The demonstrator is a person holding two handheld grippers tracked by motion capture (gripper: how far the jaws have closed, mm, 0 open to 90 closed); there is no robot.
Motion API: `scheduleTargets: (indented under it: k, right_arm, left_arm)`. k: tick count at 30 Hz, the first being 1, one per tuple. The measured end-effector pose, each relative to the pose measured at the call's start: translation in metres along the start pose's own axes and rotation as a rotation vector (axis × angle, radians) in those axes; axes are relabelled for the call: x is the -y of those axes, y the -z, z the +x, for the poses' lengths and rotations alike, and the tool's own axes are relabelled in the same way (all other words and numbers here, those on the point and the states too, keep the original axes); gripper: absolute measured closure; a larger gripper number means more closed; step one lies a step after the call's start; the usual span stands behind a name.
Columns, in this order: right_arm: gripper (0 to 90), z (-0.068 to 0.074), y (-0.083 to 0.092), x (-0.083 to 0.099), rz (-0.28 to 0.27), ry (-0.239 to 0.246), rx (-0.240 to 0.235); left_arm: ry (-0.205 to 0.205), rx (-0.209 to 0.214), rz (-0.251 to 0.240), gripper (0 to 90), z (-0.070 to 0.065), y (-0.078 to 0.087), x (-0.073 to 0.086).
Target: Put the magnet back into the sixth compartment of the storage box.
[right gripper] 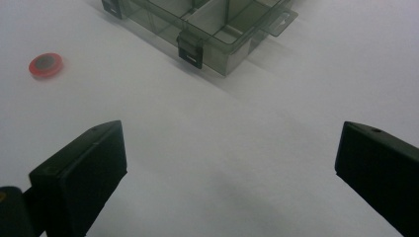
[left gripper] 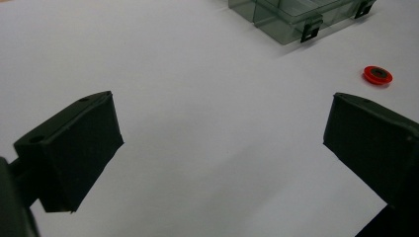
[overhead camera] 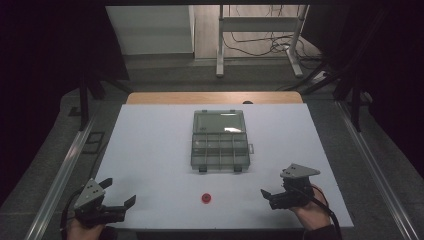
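Both grippers, left (overhead camera: 119, 192) and right (overhead camera: 266, 194), rest at the near desk (overhead camera: 150, 150) edge, fingers wide apart and empty, flanking the red disc (overhead camera: 206, 198) lying just before the open compartment box (overhead camera: 220, 147), likely its destination.

Disc (overhead camera: 206, 198) before box (overhead camera: 220, 140) (apart)

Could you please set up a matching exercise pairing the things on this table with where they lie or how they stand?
Things:
1. red disc
2. compartment box
3. left gripper
4. right gripper

Places or states:
A. lid open, mid-table
B. near left corner, open
C. near edge, between the grippers
D. near right, open

Pairs: 1-C, 2-A, 3-B, 4-D
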State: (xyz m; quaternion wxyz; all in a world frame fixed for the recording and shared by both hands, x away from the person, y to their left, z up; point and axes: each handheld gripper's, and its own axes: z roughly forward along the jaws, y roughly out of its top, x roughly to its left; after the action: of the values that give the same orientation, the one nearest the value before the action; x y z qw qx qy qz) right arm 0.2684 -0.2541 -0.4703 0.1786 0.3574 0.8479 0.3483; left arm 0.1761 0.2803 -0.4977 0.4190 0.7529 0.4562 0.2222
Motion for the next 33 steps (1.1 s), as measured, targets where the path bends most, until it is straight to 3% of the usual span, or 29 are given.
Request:
scheduleTargets:
  k: [33]
  right_arm:
    - [0.0,0.022,-0.028,-0.023,0.044,0.048,-0.077]
  left_arm:
    - [-0.014,0.001,0.0,1.7,-0.001,0.0,0.0]
